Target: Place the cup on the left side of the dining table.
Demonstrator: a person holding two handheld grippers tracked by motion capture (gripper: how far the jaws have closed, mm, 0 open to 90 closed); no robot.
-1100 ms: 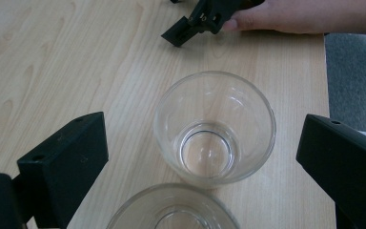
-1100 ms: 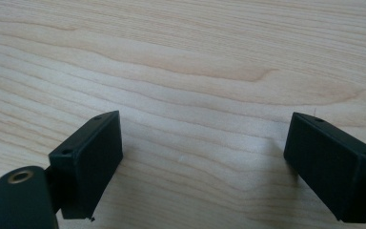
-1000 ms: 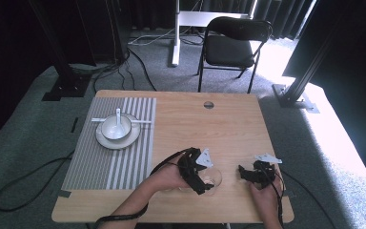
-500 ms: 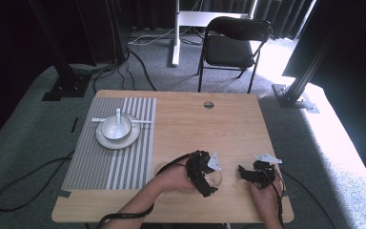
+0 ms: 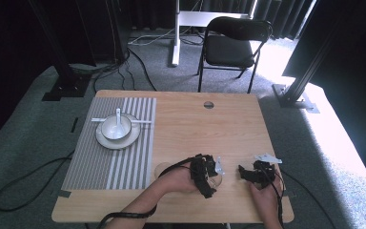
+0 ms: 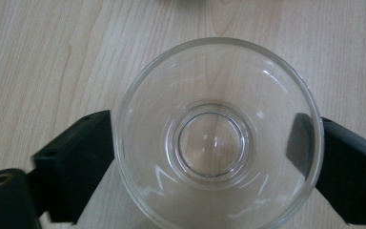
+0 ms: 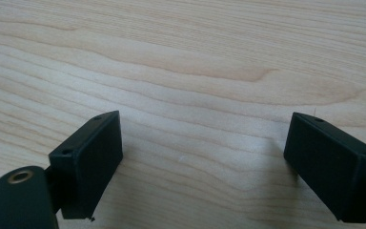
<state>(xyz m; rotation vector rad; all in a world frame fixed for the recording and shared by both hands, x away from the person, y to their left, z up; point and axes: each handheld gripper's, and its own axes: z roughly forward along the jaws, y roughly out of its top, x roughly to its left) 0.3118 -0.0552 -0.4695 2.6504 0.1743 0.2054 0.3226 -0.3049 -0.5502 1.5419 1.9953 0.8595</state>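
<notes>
Left tongs (image 6: 209, 157): jaws set against opposite sides of a clear glass (image 6: 218, 131), seen from above through its open mouth. They have just been closing, with the glass between them, and both pads now meet its wall: gripping the glass. The glass stands upright on the worktop (image 6: 52, 57), mouth up, with nothing visible inside.

In the high view the left tongs (image 5: 208, 175) sit near the front edge of the worktop (image 5: 195, 129), right of centre, held by the left hand (image 5: 178, 179). The glass (image 5: 213, 180) is largely covered by them there.

Right tongs (image 7: 205, 162): jaws wide apart, nothing between them, bare wood (image 7: 195, 62) beneath. Open. In the high view the right tongs (image 5: 255, 172) lie just beside the left ones, on their right, held by the right hand (image 5: 262, 193). The two tongs are apart, not touching.

Farther out, a striped mat (image 5: 100, 162) covers the left part of the worktop. At its far end stands a plate (image 5: 106, 141) bearing a bowl (image 5: 110, 130), with a spoon (image 5: 118, 118) resting in the bowl. A round hole (image 5: 208, 104) lies near the far edge of the worktop.

Beyond the worktop, a black chair (image 5: 236, 40) stands on the carpet (image 5: 28, 143). Cables (image 5: 24, 183) trail across the floor at left.
</notes>
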